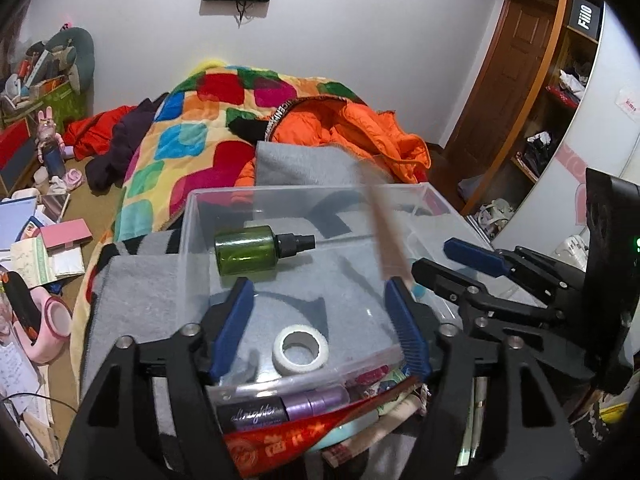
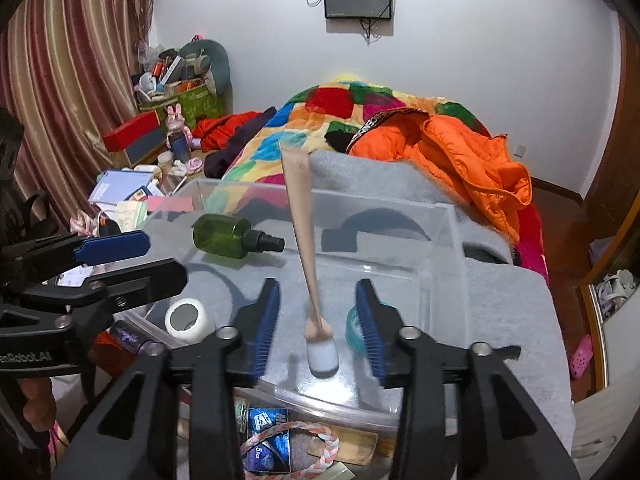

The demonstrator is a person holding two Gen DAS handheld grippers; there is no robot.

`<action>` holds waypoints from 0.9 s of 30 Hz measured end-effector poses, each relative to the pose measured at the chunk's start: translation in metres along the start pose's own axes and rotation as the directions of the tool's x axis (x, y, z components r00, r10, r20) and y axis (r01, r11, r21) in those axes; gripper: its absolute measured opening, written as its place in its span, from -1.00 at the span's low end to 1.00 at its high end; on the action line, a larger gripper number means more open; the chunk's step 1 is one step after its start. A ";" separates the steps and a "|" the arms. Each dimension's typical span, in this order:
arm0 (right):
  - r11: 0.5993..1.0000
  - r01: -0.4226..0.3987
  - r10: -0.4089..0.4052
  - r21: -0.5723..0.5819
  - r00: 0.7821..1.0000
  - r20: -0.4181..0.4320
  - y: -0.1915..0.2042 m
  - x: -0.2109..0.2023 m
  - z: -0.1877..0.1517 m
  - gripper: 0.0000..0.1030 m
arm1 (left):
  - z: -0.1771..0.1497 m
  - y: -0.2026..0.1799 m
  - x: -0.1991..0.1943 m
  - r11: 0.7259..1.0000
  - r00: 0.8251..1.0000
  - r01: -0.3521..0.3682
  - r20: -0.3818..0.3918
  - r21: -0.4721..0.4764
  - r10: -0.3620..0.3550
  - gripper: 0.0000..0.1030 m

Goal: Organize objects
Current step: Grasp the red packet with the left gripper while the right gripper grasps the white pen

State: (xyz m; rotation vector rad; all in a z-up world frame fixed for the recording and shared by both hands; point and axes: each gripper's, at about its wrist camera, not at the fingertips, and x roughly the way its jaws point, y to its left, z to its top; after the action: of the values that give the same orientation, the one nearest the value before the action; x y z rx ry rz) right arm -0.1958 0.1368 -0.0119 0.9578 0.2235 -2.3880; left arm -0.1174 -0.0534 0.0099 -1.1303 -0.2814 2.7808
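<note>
Main risk, as I read it: the beige tube (image 2: 306,236) is standing cap-down in the clear plastic bin (image 2: 448,248), streaked with motion blur, with nothing touching it, so it is likely toppling, and it could strike the green spray bottle (image 2: 224,237) lying on its side at the far left, or rest against the bin wall instead of lying flat. A second risk: both claws are crowding the near edge of the bin, and a careless sweep could be nudging the bin across the grey blanket (image 2: 520,312) it is sitting on, atop the bed, or knocking the white tape roll (image 2: 187,317) at the near left corner. The teal tape roll (image 2: 354,330) is sitting just beside the right-hand finger of the right claw, so a re-closing could be catching it by mistake. The right claw (image 2: 318,320) is standing partly spread, its pads on either side of the tube's white cap (image 2: 322,356) but apart from it, gripping nothing. The left claw (image 1: 320,320) is spread wider, hovering over the near part of the bin above the white tape roll, empty, pads touching nothing. More unsorted items, among them a purple tube (image 1: 280,406) and a braided band (image 2: 296,446), are lying in a pile nearer than the bin, awaiting sorting.
</note>
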 end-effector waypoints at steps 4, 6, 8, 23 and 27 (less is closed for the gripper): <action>1.000 -0.006 0.005 0.024 1.000 0.026 -0.005 -0.014 0.000 -0.03 | -0.003 0.000 -0.014 1.000 1.000 -0.015 0.024 0.011 0.015 0.47; 1.000 -0.003 0.002 0.028 0.999 0.035 -0.006 -0.020 0.000 -0.01 | -0.007 0.001 -0.021 1.000 0.999 -0.017 0.028 0.015 0.016 0.47; 0.999 -0.005 0.004 0.035 0.999 0.046 -0.008 -0.029 -0.002 0.02 | -0.012 0.003 -0.026 1.000 0.999 -0.022 0.027 0.019 0.022 0.48; 0.993 0.014 -0.015 0.116 1.000 0.000 -0.024 -0.059 -0.054 0.27 | -0.060 0.011 -0.034 0.998 0.998 -0.055 -0.019 0.034 0.055 0.68; 0.986 0.002 0.006 0.168 0.999 -0.049 -0.033 -0.054 -0.072 0.27 | -0.070 0.016 -0.026 1.000 0.998 -0.020 -0.052 -0.001 0.020 0.68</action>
State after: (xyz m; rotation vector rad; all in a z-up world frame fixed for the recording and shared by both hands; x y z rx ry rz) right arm -0.1395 0.2118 -0.0294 1.0942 0.0396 -2.4125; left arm -0.0508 -0.0647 -0.0255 -1.2100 -0.2681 2.7642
